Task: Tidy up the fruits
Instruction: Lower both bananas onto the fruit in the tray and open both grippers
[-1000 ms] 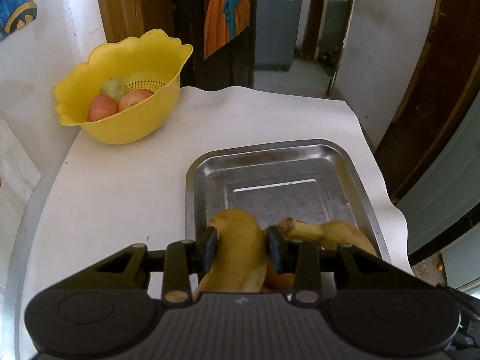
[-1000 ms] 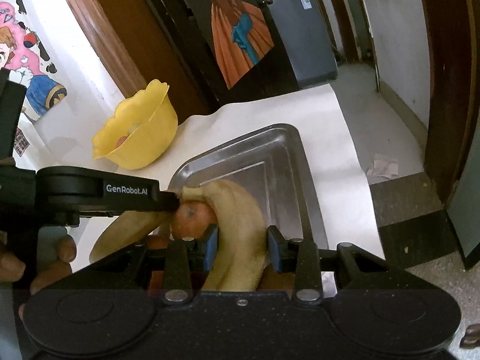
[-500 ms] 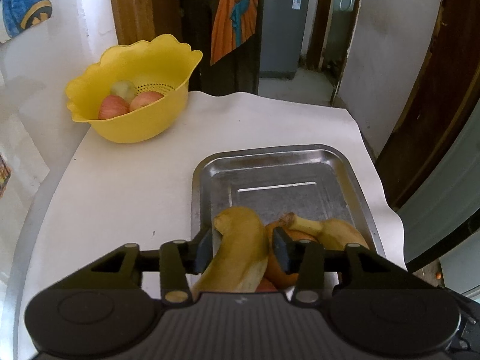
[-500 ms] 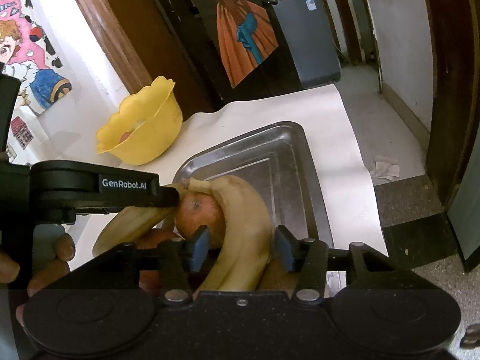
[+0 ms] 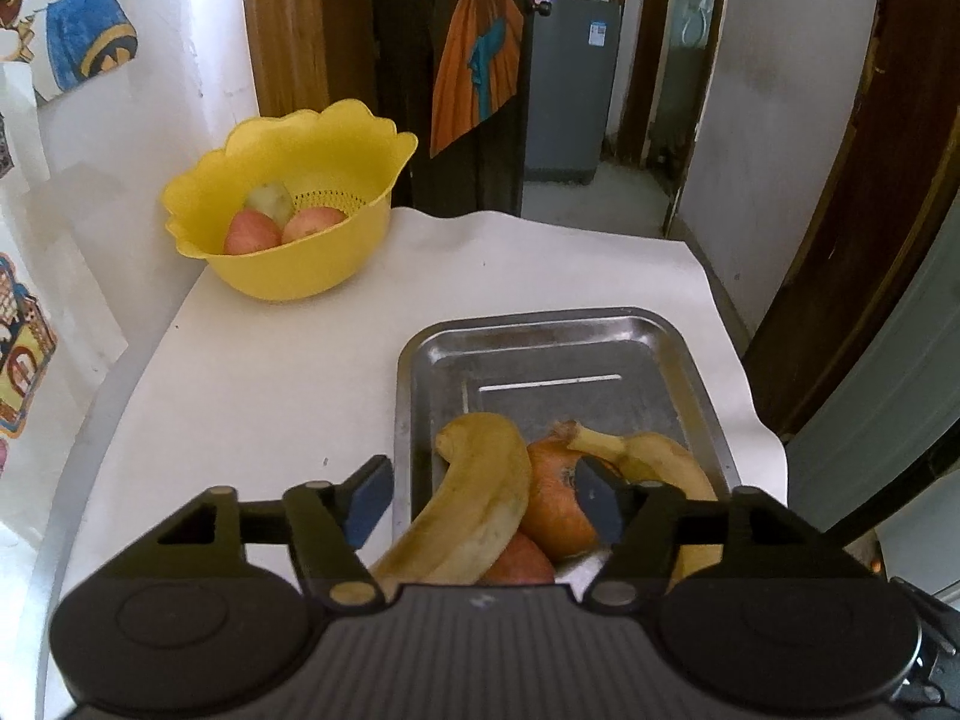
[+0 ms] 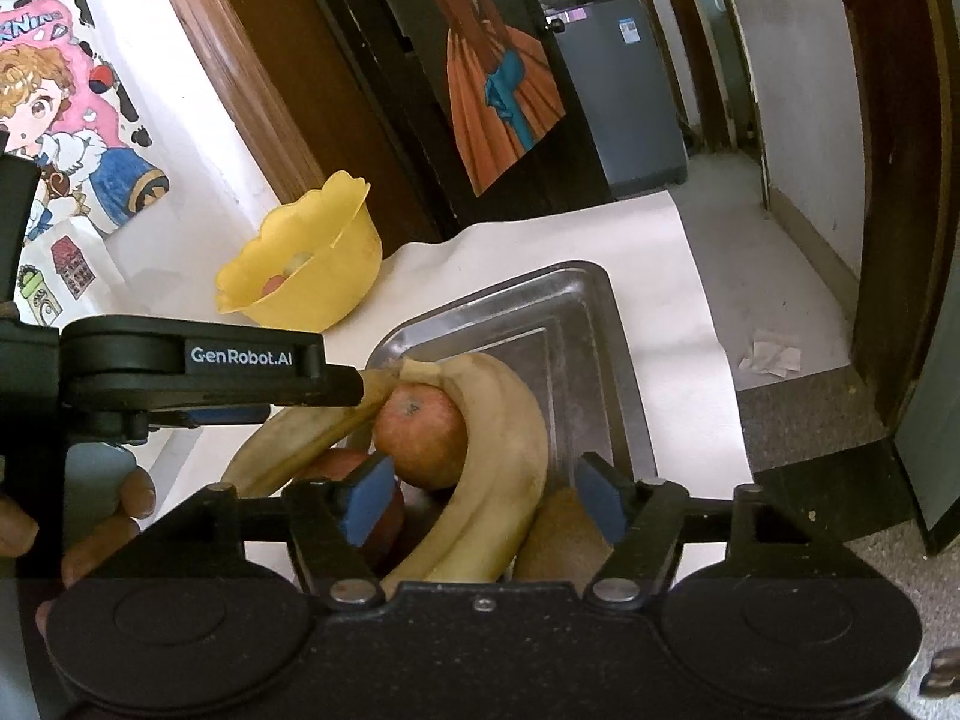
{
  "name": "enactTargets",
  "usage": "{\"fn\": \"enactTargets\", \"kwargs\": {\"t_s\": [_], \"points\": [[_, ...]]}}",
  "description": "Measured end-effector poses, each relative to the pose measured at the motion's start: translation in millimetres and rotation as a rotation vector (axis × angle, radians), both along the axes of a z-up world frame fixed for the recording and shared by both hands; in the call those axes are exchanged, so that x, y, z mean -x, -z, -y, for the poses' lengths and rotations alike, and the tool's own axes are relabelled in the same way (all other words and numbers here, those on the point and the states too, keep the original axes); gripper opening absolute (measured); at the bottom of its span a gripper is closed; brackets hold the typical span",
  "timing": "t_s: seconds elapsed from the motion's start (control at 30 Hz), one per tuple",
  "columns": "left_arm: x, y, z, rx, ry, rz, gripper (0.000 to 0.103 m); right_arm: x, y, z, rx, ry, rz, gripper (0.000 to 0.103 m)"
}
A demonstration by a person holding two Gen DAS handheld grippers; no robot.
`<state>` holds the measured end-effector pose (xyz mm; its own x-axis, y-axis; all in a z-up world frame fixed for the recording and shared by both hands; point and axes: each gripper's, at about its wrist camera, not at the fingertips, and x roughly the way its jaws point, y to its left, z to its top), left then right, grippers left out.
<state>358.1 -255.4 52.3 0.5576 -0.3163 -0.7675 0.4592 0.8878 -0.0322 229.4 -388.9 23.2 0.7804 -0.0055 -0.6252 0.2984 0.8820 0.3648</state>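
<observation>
White paper-covered worktop (image 5: 288,396) spreads out ahead of both hand-held grippers. Rectangular steel tray (image 5: 690,360) sits straight ahead of the left hand-held gripper (image 5: 483,501), its near end under the fingers. Scalloped yellow plastic colander bowl (image 5: 300,264) stands well ahead and to the left, apart from the tray; inside, two red apples (image 5: 252,233) and one green fruit.

Left hand-held gripper: jaws spread wide, blue pads clear of the fruit. Between them, at the tray's near end, a curved yellow banana (image 5: 474,504), with an orange-red round fruit (image 5: 555,504) touching its right side and a second yellow banana (image 5: 654,456) beyond that.

Right hand-held gripper (image 6: 483,504): jaws likewise spread, gripping nothing. The second banana (image 6: 504,456) arcs between its pads, the round fruit (image 6: 420,435) nestled just left.
</observation>
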Motion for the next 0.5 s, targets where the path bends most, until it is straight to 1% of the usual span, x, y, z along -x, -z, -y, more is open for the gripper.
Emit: {"fn": "enactTargets", "kwargs": {"t_s": [0.07, 0.2, 0.27, 0.43, 0.5], "points": [[4, -4, -2, 0.007, -0.003, 0.011, 0.083, 4, -3, -1, 0.005, 0.001, 0.007, 0.074], [11, -11, -7, 0.015, -0.016, 0.037, 0.091, 10, -9, -4, 0.012, -0.002, 0.023, 0.081], [13, -15, -10, 0.021, -0.029, 0.05, 0.097, 13, -12, -6, 0.016, -0.005, 0.032, 0.085], [20, -23, -19, 0.047, -0.065, 0.077, 0.102, 21, -18, -8, 0.03, -0.011, 0.052, 0.093], [22, -25, -24, 0.057, -0.078, 0.086, 0.102, 24, -20, -9, 0.032, -0.01, 0.057, 0.096]]}}
